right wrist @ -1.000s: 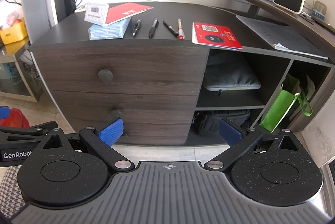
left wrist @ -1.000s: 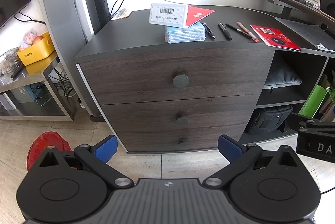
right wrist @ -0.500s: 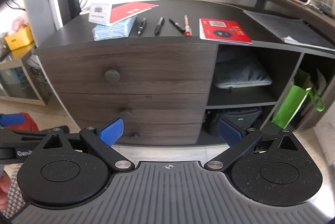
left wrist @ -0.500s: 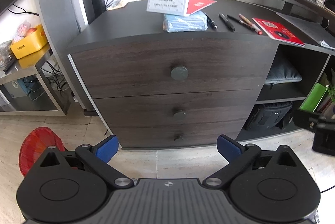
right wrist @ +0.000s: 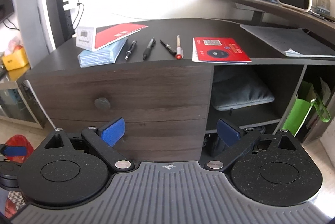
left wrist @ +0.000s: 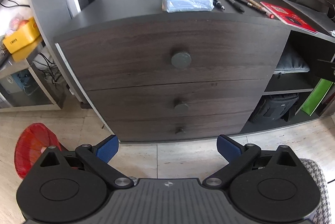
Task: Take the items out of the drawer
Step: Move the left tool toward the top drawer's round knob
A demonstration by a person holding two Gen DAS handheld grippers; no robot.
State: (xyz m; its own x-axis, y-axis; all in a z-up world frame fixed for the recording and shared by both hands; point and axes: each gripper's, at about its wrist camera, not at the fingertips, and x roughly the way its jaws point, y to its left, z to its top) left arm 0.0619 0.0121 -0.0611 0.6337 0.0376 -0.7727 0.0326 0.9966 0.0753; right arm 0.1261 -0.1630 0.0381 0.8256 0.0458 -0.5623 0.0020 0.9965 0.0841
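Drawers all sit shut, so the left gripper (left wrist: 167, 145), fingers spread and empty, faces the top drawer (left wrist: 171, 50) square on its round knob (left wrist: 181, 60), likely to pull it, while the right gripper (right wrist: 170, 132), equally spread, waits right of that knob.

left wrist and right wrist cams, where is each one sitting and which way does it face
Left wrist: on the left gripper, low before the cabinet, facing the top drawer knob; its open blue fingers show.
Right wrist: on the right gripper, further right, facing the cabinet top, the pens and the open shelves; its open fingers show, plus the left gripper's blue fingertip at far left.
Shared: knob, pens, red booklet.
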